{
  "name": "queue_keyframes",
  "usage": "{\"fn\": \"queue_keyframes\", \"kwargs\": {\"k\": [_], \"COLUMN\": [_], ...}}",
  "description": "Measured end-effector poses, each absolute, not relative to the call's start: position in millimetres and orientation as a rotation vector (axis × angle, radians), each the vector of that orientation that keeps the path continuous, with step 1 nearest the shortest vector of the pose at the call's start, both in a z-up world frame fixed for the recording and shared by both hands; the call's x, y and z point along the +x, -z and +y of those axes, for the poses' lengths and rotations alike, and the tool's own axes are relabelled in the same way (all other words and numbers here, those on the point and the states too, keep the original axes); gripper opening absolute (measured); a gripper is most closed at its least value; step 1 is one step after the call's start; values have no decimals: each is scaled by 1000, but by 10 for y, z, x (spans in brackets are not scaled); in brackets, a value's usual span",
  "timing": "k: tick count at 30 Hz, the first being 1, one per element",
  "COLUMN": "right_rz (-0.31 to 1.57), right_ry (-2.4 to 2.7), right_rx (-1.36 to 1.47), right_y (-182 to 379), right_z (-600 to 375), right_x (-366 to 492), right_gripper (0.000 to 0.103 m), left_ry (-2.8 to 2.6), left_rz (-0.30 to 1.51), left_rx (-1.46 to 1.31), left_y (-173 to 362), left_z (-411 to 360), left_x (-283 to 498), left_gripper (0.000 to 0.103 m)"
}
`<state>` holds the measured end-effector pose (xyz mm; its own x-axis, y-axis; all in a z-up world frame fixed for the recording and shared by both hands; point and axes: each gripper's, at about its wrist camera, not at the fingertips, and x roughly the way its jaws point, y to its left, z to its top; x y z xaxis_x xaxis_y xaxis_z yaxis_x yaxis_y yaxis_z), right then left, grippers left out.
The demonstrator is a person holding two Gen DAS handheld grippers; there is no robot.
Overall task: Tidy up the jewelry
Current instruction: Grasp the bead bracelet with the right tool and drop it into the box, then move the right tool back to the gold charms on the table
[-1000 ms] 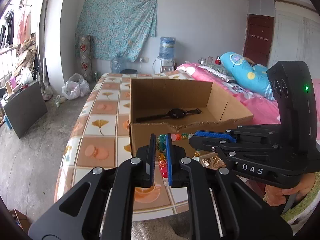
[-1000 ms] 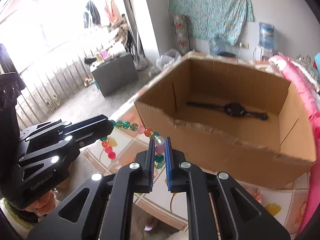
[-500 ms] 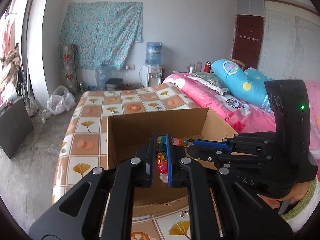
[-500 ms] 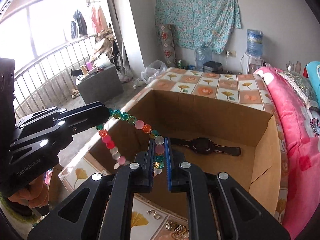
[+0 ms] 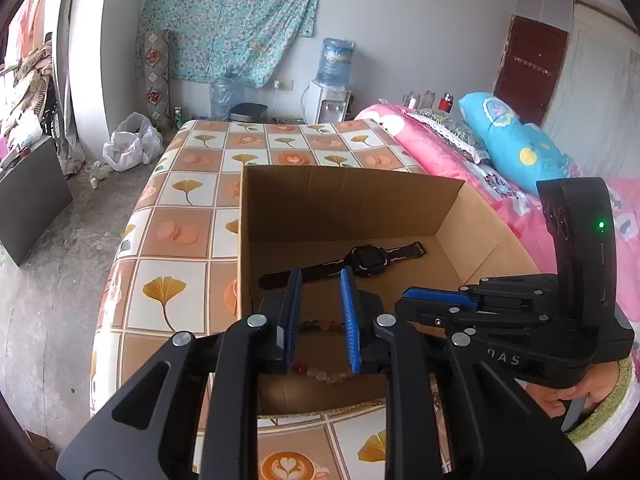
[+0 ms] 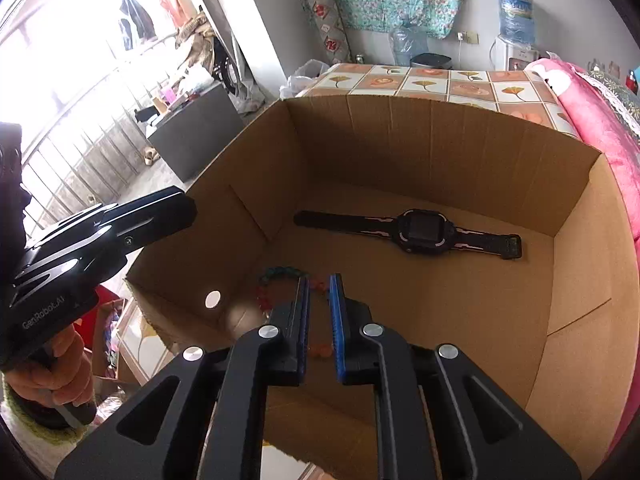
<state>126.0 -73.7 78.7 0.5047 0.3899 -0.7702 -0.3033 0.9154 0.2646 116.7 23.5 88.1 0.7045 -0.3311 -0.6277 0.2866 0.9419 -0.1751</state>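
A patterned tabletop [image 5: 188, 216] fills the middle of the left wrist view, carrying an open cardboard box [image 5: 352, 204]. Inside, toward the back wall, a black watch [image 6: 416, 232] lies flat. The left claw [image 5: 320, 320], at lower centre of its frame, is opening, its blue pads narrowly apart with nothing pressed between them. The right claw [image 6: 319, 320] shows a slim gap. The bead bracelet [image 6: 280, 280], blurred, lies on the box floor beneath both claws, gripped by neither
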Motion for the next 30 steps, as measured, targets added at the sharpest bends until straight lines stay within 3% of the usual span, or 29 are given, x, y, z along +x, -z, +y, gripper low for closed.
{"fn": "queue_keyframes", "kwargs": {"k": [8,12,14,22,30], "right_rz": [833,802,811,940,900], "right_ry": [-464,-519,-527,-316,-210], "right_rx": [208,244,249,224,308], "right_y": [-1117,-1168,-1128,-691,-612], "right_z": [-1109,-1256,-1281,-1403,-1623], "right_x": [739,359,153,203,667], "right_gripper": [11,22,23,23,23], "left_ry": [418,508,536,430,379], "left_rz": [580,546,575,763,742], "left_rx": [-108,-137,-129,-81,-107], "left_y": [-1110,-1035,-915,-311,-347], "left_z": [377,407,364,196,242], "left_x": [557,203,125,424,848], "left_gripper": [19,25,25,25,25]}}
